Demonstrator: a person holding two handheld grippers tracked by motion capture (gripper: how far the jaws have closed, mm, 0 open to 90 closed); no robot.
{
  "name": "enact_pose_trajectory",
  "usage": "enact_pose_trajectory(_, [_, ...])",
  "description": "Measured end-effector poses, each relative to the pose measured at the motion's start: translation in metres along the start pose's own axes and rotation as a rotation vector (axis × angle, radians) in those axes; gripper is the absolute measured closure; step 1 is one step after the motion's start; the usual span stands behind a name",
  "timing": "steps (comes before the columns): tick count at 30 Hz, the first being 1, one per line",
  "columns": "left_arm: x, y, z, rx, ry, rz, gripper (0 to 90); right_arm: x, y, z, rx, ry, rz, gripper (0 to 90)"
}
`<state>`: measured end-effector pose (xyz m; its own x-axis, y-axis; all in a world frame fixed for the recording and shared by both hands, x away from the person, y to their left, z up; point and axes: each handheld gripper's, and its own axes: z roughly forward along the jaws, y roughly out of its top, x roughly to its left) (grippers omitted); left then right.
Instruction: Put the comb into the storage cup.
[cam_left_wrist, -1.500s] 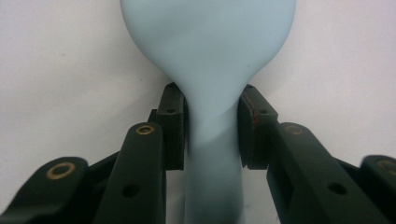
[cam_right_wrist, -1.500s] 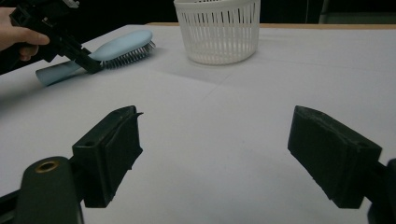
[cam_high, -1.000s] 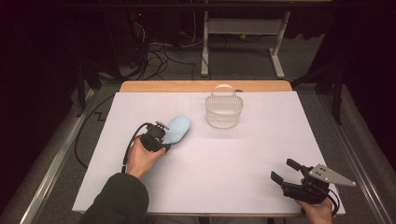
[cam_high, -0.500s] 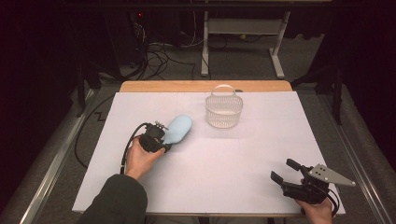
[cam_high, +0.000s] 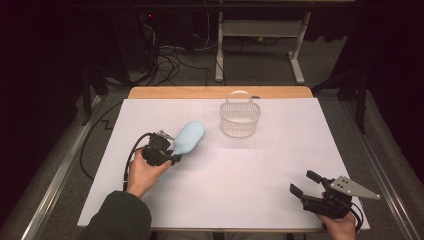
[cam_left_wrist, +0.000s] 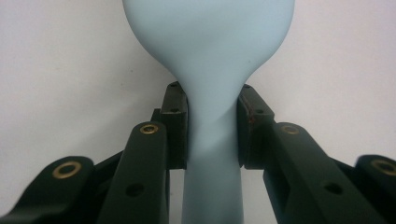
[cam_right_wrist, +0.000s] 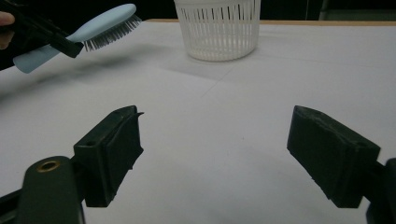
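- Right gripper (cam_right_wrist: 212, 156): nearest, jaws spread wide with nothing but bare table (cam_high: 280, 165) between them.
- Left gripper (cam_left_wrist: 212, 126): jaws clamped on the narrow neck of the pale blue hairbrush (cam_left_wrist: 210, 56), its head jutting past the tips, bristles down, clear of the table.
- The brush looks light, stiff and smooth; the waisted neck probably resists slipping.
- White slotted basket (cam_high: 240, 118): beyond the brush head, upright, seemingly empty.
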<state>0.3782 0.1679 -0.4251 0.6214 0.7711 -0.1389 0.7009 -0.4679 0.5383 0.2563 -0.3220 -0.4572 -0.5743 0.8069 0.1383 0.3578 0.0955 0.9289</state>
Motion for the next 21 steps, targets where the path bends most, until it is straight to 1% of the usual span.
enact_pose_trajectory(5, [-0.001, -0.008, -0.007, -0.025, -0.019, -0.005, 69.5, 0.000, 0.000, 0.001, 0.002, 0.000, -0.002, 18.1])
enact_pose_trajectory(10, [-0.003, -0.014, -0.012, -0.036, -0.035, -0.002, 69.5, 0.001, 0.000, 0.001, 0.001, 0.001, -0.006, 18.1])
enact_pose_trajectory(21, [-0.012, -0.025, -0.018, -0.072, -0.070, 0.008, 69.4, 0.002, 0.000, 0.002, 0.007, 0.000, -0.007, 18.2])
